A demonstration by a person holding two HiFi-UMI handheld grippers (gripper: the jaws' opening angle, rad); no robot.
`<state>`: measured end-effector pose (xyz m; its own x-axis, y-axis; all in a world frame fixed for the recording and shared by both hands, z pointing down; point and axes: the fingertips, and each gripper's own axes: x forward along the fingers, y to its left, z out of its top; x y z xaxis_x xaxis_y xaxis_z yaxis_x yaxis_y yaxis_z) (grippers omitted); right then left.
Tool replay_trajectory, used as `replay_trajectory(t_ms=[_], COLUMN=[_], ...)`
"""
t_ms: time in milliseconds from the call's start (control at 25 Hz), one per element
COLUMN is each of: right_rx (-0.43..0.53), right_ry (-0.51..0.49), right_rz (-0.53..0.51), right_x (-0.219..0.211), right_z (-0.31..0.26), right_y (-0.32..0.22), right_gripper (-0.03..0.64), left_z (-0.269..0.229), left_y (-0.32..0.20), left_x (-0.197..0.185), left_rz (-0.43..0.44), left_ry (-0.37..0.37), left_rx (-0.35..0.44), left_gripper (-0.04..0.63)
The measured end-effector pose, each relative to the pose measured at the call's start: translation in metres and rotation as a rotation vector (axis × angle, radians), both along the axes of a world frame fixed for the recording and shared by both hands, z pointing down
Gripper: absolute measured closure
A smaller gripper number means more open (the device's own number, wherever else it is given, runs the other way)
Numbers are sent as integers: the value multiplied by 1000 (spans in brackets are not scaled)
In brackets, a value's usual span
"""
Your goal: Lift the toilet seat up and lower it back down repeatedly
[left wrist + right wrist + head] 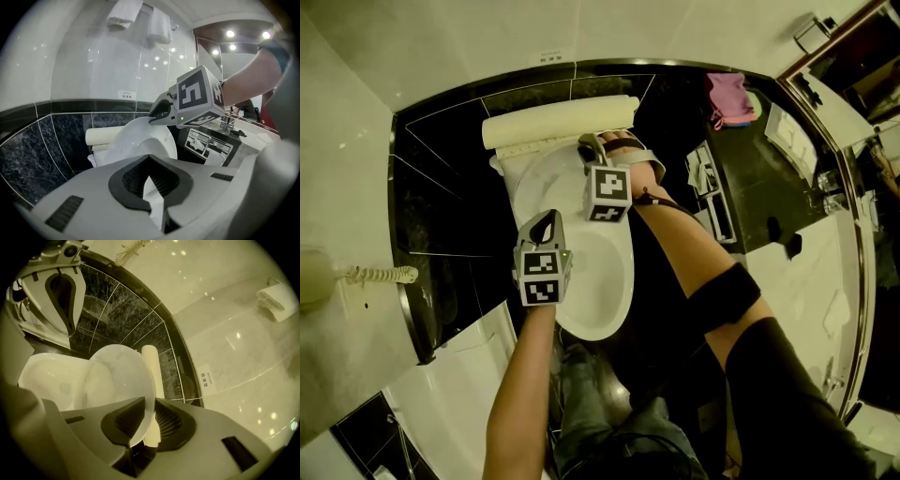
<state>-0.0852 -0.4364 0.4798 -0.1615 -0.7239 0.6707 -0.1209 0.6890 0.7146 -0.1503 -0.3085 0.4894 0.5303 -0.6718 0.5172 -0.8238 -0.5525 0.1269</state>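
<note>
A white toilet stands against the black tiled wall; its bowl (602, 298) is open toward me. The toilet seat lid (551, 180) is tilted partly up. My right gripper (593, 150) reaches in from the right and is shut on the lid's far rim, near the hinge end. In the right gripper view the lid's thin edge (151, 380) runs between the two dark pads of the right gripper (150, 398). My left gripper (546, 221) hovers above the lid's left side, shut and holding nothing. In the left gripper view its tips (147, 155) meet in front of the raised lid (140, 140).
A cream cylinder (559, 123) lies behind the toilet. A wall phone with a coiled cord (356, 275) hangs at the left. At the right are a dark vanity counter (750, 178) with a pink cloth (729, 97) and trays. My legs stand just before the bowl.
</note>
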Motion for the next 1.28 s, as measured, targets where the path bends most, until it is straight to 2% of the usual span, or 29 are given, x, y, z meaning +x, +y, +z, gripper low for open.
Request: replay_trajectory(t_ms=[600,1040,1280], right_rx=[0,14,30], right_ry=[-17,-51,-92], right_rz=[-15,-77,-98], right_x=[-3,-4,-4], right_z=[-7,-19,-21], right_y=[26,94,137], right_gripper=[535,545,547], left_z=[16,37,44], left_y=[28,71,91], left_x=[8,17,10], left_rz=[-25,-86,-137], left_ry=[-9,-25,-49], left_rx=[-49,-94,-90], left_gripper=[606,606,606])
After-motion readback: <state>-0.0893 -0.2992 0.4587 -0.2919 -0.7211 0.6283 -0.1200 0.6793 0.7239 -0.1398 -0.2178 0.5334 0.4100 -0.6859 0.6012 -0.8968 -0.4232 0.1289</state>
